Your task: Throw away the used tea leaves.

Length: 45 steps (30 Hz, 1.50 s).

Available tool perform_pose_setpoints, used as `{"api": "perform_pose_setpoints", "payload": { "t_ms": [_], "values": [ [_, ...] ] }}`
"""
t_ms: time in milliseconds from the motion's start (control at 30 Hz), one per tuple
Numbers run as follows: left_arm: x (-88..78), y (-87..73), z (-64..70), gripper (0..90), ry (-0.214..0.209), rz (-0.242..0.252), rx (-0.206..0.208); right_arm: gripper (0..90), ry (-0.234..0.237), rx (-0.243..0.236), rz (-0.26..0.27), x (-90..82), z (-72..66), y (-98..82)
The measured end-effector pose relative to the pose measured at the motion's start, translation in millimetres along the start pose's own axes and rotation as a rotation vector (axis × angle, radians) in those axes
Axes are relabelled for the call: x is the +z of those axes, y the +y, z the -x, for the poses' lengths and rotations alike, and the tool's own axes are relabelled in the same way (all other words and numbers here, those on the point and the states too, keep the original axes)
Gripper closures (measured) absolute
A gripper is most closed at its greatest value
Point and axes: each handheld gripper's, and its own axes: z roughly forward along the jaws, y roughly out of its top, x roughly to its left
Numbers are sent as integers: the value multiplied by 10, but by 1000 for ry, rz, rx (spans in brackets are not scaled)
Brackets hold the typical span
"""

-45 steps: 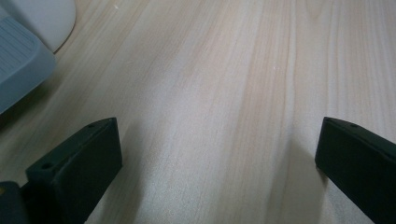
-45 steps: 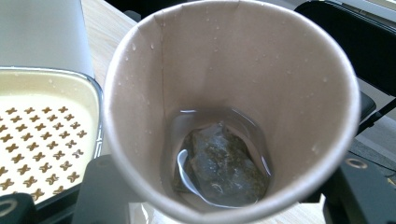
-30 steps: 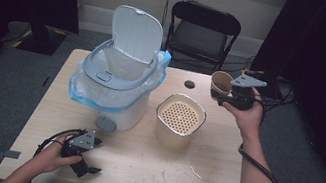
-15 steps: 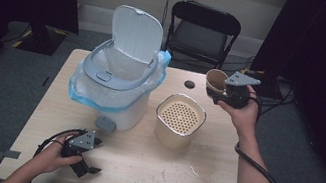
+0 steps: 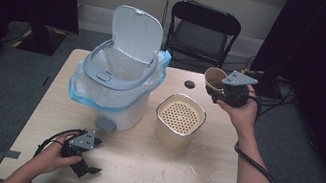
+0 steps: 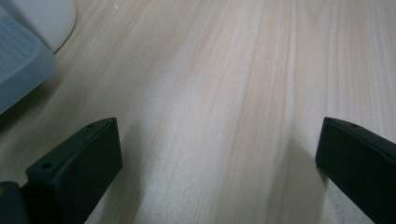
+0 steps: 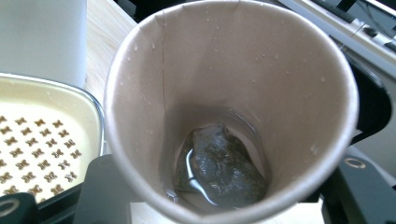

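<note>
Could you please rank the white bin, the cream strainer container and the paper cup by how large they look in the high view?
1. White bin, lid raised.
2. Cream strainer container.
3. Paper cup, held above the table in the right claw.

Bright table, dark surroundings, soft shadows

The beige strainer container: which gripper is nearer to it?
Right. The right gripper, holding a paper cup, hangs just beyond the strainer container; the left gripper rests near the table's front edge.

We see a brown paper cup [image 7: 224, 93] holding a dark wet tea bag [image 7: 224, 170], a cream container [image 5: 178, 124] with a dotted perforated top, a white bin [image 5: 119, 81] lined pale blue, and a light wooden table [image 5: 137, 168].
</note>
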Motion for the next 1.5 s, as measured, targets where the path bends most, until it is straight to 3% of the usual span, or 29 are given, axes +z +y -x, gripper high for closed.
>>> {"api": "perform_pose_setpoints", "payload": {
  "t_ms": [533, 867, 1167, 1333, 1500],
  "values": [
    [3, -2, -1, 0, -3, 4, 0, 400, -81, -115, 48, -87, -31, 17],
    [4, -2, 2, 0, -2, 5, -4, 403, -112, -208, 28, -110, -100, 68],
    [0, 0, -2, 0, -2, 0, 1, 403, -149, -320, 0, -140, -186, 115],
    [3, -2, -1, 0, -3, 4, 0, 403, -171, -409, -29, -162, -240, 159],
    [0, 0, 0, 0, 1, -1, 1, 403, -183, -461, -50, -174, -299, 199]
  ]
}}
